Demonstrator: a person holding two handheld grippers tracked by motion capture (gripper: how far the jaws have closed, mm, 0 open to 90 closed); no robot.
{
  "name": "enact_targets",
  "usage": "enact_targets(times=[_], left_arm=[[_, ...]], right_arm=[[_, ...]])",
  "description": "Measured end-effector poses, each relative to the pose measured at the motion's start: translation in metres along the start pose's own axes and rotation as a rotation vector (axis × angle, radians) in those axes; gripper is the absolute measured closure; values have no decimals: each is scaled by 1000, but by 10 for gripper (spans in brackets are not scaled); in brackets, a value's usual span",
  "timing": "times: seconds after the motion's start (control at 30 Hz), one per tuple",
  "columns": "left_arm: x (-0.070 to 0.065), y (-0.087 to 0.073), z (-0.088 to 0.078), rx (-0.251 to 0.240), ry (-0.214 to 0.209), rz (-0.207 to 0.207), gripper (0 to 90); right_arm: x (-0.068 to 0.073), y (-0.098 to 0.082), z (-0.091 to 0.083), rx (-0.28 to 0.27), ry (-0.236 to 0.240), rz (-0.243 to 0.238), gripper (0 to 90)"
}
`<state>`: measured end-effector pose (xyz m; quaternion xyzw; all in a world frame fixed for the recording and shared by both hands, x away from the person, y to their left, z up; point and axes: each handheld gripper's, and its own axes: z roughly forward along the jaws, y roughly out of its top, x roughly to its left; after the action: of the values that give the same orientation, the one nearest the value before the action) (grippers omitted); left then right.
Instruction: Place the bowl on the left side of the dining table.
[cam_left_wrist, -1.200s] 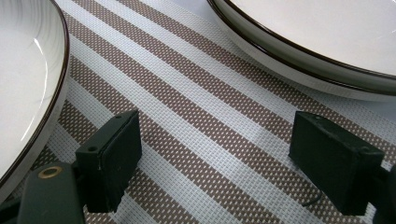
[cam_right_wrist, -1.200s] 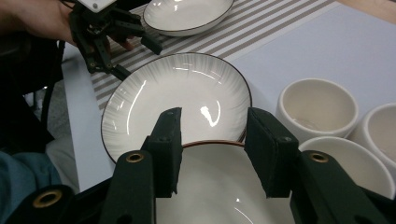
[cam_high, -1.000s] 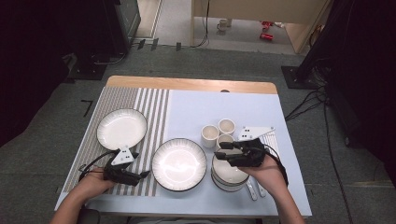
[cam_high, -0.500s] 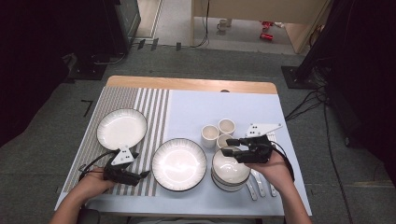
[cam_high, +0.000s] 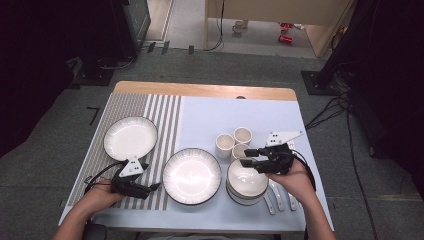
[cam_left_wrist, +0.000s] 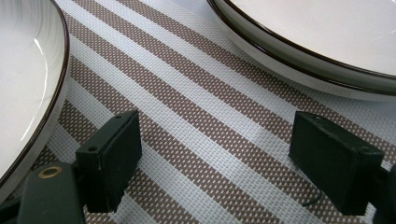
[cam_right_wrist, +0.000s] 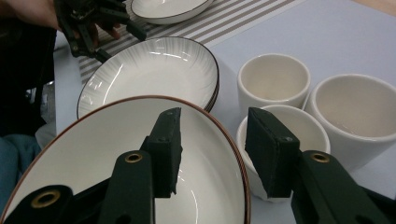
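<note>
Stacked white ceramic bowls with thin brown rims (cam_high: 246, 181) stood at the near right of the table, the top one straddled by my right claw (cam_right_wrist: 212, 151): one black jaw hung inside the bowl, the other outside its rim, spread and not yet pinching, so placed, I judged, that closing would catch the wall between the pads. White spoons (cam_high: 278, 196) lay just beside the stack on the pale blue mat (cam_high: 210, 115). My left claw (cam_left_wrist: 215, 154) rested low over the brown-and-white striped woven placemat (cam_left_wrist: 196, 135), jaws spread on nothing, parked between two plates to keep clear. Beyond the bowls sat a shallow white ribbed plate with a dark rim (cam_high: 191, 175), three cream ceramic cups (cam_right_wrist: 273, 80) clustered close beside the bowl's rim, and farther left a second white dark-rimmed plate (cam_high: 130, 138).
</note>
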<state>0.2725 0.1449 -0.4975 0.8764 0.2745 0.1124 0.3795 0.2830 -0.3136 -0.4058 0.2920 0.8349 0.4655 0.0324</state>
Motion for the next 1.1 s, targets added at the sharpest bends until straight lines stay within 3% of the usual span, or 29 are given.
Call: enact_targets(times=[0.17,0.53,0.77,1.0,1.1], left_arm=[[0,0,0,3,0,2,169],[0,0,0,3,0,2,169],[0,0,0,3,0,3,169],[0,0,0,3,0,3,169],[0,0,0,3,0,3,169]], right_arm=[[-1,-3,2,21,-31,-37,555],[-10,-7,1,6,19,15,661],[-13,-13,1,46,10,-1,741],[-15,-17,7,102,24,-5,772],[-17,-18,8,96,47,2,802]])
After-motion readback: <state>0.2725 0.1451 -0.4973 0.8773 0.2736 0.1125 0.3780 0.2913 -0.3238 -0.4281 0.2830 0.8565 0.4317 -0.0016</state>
